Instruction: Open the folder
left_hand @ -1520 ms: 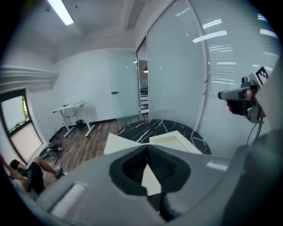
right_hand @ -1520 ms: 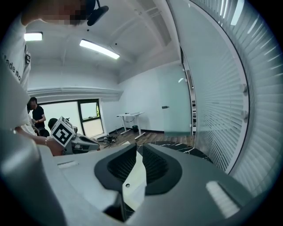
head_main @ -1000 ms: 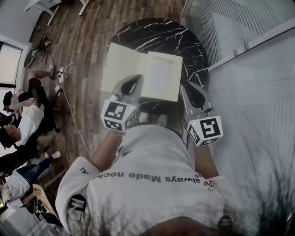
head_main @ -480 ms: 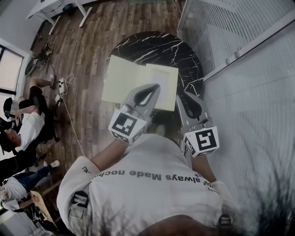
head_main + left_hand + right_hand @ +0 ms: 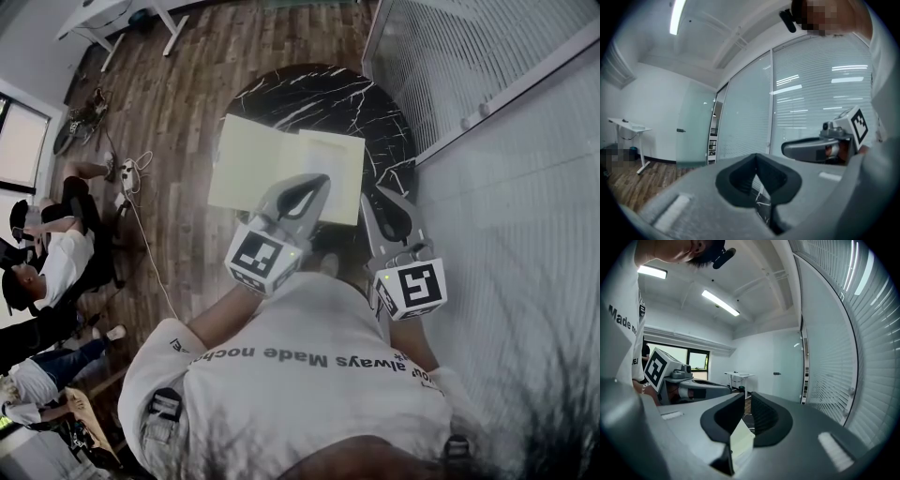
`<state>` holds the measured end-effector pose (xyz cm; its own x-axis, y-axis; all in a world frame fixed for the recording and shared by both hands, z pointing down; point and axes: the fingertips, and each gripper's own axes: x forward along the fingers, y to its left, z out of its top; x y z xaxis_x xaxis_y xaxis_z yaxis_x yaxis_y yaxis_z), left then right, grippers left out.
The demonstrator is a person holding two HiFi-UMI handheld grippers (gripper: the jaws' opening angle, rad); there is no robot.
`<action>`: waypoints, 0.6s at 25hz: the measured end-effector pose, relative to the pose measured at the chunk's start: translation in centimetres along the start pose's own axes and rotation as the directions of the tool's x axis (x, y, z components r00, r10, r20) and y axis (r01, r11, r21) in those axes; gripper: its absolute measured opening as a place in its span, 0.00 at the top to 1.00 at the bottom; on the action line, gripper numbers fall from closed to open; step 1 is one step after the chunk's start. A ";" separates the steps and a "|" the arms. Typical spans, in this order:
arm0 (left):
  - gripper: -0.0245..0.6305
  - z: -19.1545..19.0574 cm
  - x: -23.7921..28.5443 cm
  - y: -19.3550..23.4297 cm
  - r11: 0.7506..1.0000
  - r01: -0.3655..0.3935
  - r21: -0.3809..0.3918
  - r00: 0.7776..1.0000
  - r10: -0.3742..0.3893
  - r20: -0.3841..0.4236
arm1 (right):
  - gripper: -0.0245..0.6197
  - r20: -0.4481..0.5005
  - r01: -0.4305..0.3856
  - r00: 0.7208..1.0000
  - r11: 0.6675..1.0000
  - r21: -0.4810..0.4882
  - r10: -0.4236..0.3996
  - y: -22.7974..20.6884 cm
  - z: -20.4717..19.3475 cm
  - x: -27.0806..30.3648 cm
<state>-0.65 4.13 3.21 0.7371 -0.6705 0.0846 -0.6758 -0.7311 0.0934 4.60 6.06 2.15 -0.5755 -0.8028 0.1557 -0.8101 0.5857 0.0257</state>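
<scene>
Dark wooden floor (image 5: 187, 75) ran up to a glass wall with blinds (image 5: 487, 56), and against that wall stood a round black bench (image 5: 328, 89) veined with white. A white desk (image 5: 103, 14) stood off in the far corner. A few people sat (image 5: 56, 248) well away on the left gripper's side, near a cable (image 5: 141, 225) trailing over the boards.

The person in the white shirt (image 5: 309, 375) stood at the bench with a gripper in each hand, both pointing out over it.

The folder (image 5: 253, 164), pale yellow, was spread open just ahead of the two grippers. Its plain leaf lay out to the left of the left gripper and overhung the bench's rim. The leaf with the paler panel sat between the two grippers' tips. I could not tell whether it lay flat on the bench or hung just above it.

The left gripper (image 5: 757, 157) had its jaws closed, tips together, with nothing caught in them. Only a slit of the marbled top showed through behind the tips. It hovered over the near edge of the folder's right leaf.

The right gripper (image 5: 746, 397) was just right of that leaf. Its jaws were drawn close with a pale yellow edge of the folder pinched deep between the black pads.
</scene>
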 end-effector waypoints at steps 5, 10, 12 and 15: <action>0.96 0.0 0.3 -0.1 1.000 0.001 -0.006 1.000 -0.001 -0.002 | 0.90 0.002 0.004 1.000 1.000 0.002 -0.004 -0.3 -0.2 0.0; 0.96 -0.2 0.6 -0.1 1.000 -0.002 -0.017 1.000 0.002 -0.003 | 0.90 0.005 0.000 1.000 1.000 -0.005 0.000 -0.6 -0.2 0.0; 0.96 -0.2 0.7 0.0 1.000 -0.003 -0.024 1.000 0.003 -0.005 | 0.90 0.005 0.000 1.000 1.000 -0.007 0.000 -0.6 -0.1 0.1; 0.96 -0.5 0.8 0.2 1.000 -0.004 -0.026 1.000 0.004 -0.012 | 0.90 0.003 0.000 1.000 1.000 -0.011 0.000 -0.7 0.2 0.2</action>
<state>-0.19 3.52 3.76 0.7345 -0.6716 0.0973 -0.6786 -0.7249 0.1188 5.03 5.48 2.01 -0.5760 -0.8031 0.1525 -0.8087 0.5870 0.0367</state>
